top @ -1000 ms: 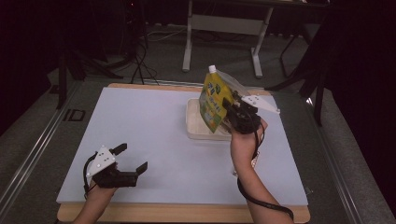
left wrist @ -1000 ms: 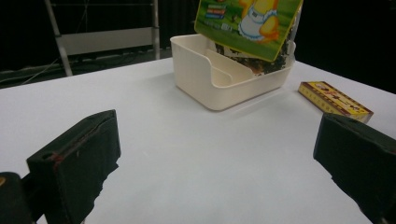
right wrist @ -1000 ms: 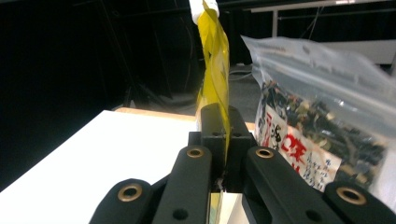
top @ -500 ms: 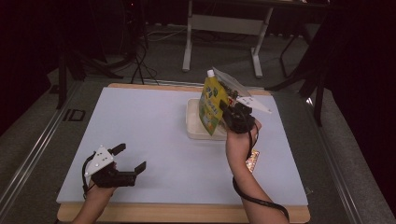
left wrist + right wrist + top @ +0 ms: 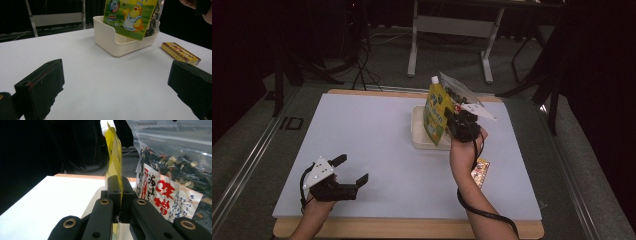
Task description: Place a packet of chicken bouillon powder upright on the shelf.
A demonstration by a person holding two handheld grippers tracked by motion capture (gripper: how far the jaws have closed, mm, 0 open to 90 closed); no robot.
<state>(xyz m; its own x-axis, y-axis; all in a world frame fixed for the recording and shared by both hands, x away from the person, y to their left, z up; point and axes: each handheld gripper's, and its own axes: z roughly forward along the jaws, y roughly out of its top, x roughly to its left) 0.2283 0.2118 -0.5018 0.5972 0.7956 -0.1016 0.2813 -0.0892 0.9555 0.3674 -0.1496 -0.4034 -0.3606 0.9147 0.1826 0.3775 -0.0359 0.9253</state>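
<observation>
Yellow-green spouted foil pouch with cartoon chick print point(image 5: 435, 114) pinched edge-on between shut jaws of right gripper point(image 5: 455, 121), lower end hanging in cream plastic open-front bin point(image 5: 417, 135). Judged light, floppy, slick film; firmest hold likely on stiff side seam or near white cap, not soft belly. Clear bag of dried mix with red-lettered label point(image 5: 172, 180) just right of jaws. Left gripper point(image 5: 353, 170) well apart, jaws wide open, holding nothing; yellow flat box point(image 5: 180, 52) beyond its right jaw
</observation>
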